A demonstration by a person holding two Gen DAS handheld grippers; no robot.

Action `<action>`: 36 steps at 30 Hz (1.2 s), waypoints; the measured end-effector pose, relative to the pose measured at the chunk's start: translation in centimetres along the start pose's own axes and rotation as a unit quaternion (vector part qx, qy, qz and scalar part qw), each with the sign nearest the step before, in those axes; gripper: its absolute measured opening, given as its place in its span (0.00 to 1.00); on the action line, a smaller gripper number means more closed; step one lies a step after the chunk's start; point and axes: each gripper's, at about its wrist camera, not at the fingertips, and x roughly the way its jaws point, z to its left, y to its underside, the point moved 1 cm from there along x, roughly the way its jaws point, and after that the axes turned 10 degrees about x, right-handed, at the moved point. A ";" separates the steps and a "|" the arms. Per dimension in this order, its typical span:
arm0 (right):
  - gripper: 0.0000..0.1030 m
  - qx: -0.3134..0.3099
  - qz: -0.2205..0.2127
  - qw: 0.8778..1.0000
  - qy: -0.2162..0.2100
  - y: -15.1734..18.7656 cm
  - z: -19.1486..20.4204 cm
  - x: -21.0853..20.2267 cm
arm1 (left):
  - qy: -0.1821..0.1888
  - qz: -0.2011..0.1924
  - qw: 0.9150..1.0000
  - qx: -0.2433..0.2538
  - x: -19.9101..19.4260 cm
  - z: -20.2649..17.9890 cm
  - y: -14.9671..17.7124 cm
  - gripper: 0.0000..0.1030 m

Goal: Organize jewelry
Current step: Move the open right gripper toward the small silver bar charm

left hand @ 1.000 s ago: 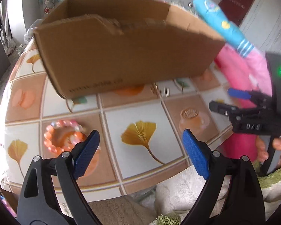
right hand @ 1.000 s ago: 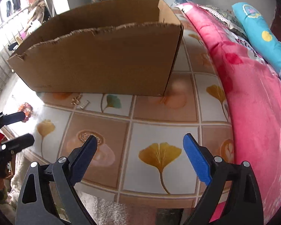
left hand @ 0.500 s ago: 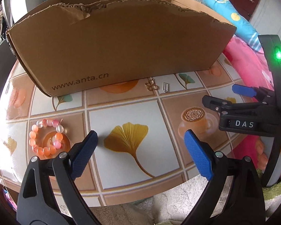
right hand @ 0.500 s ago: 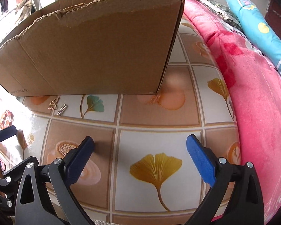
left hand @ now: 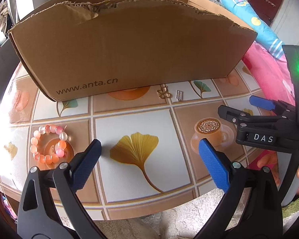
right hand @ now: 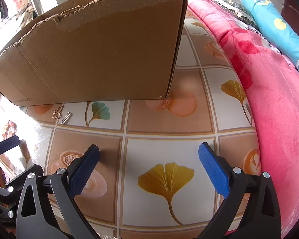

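Left claw [left hand: 148, 160] opening, nothing between its jaws; pink-and-orange beaded bracelet [left hand: 48, 144] lies on tiled bench [left hand: 133, 119] just left of its left finger. Right claw [right hand: 148, 159] wide open, empty; gold clasp [right hand: 57, 112] and silver charm [right hand: 66, 118] lie well ahead-left, beside brown cardboard box [right hand: 101, 53].

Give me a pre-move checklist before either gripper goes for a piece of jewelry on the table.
1. Left gripper empty, jaws opening: ok.
2. Right gripper wide open, empty: ok.
3. Pink and orange bead bracelet lying free on the tiled tablecloth, just left of the left gripper: ok.
4. Small gold clasp and silver comb-shaped charm apart from each other, near the brown cardboard box: ok.
5. Box interior clear for drop-off: cannot tell, its near wall hides it.
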 end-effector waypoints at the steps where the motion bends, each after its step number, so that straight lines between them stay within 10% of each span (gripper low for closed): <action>1: 0.94 0.002 -0.002 1.000 0.001 0.0 0.0 0.0 | -0.004 0.000 1.000 0.002 0.0 -0.1 0.0 0.92; 21: 0.94 -0.029 -0.005 1.000 -0.001 0.5 0.5 -0.9 | -0.029 0.015 0.999 0.021 1.0 -1.0 -0.4 0.92; 26: 0.94 -0.012 -0.040 0.996 -0.073 -0.3 1.9 -2.9 | -0.031 -0.009 0.999 0.035 0.7 -0.8 0.6 0.92; 36: 0.93 -0.054 -0.038 0.996 -0.060 -1.3 6.2 -0.9 | -0.044 -0.044 0.997 0.035 -0.3 -0.1 2.2 0.92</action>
